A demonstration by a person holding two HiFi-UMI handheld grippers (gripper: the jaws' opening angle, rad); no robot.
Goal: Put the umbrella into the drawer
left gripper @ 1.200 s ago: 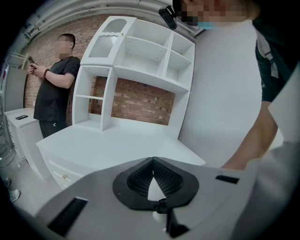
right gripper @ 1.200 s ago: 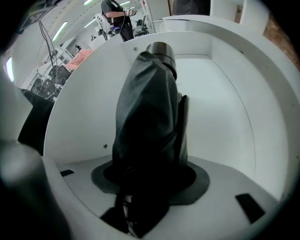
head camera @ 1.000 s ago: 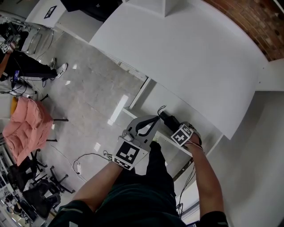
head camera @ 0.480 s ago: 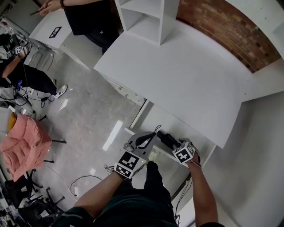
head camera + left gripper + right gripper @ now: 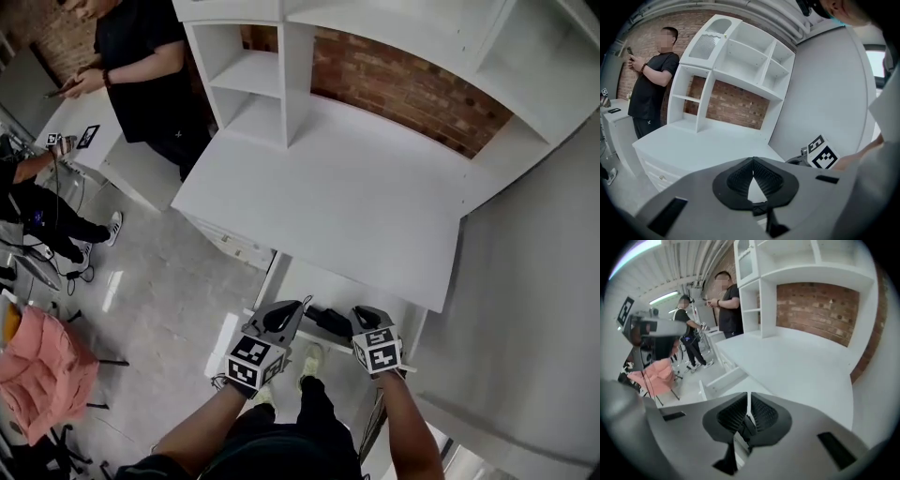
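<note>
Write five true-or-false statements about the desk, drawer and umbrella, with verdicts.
1. The drawer under the desk is open. True.
2. The umbrella lies on the desktop. False: it lies in the drawer.
3. The wall behind the desk is brick. True.
4. The umbrella is red. False: it is black.
5. A person in black stands beside the desk's left end. True.

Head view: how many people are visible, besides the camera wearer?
2. One person stands at top left beside the desk; a second person is at the left edge, partly cut off. More may be hidden.
</note>
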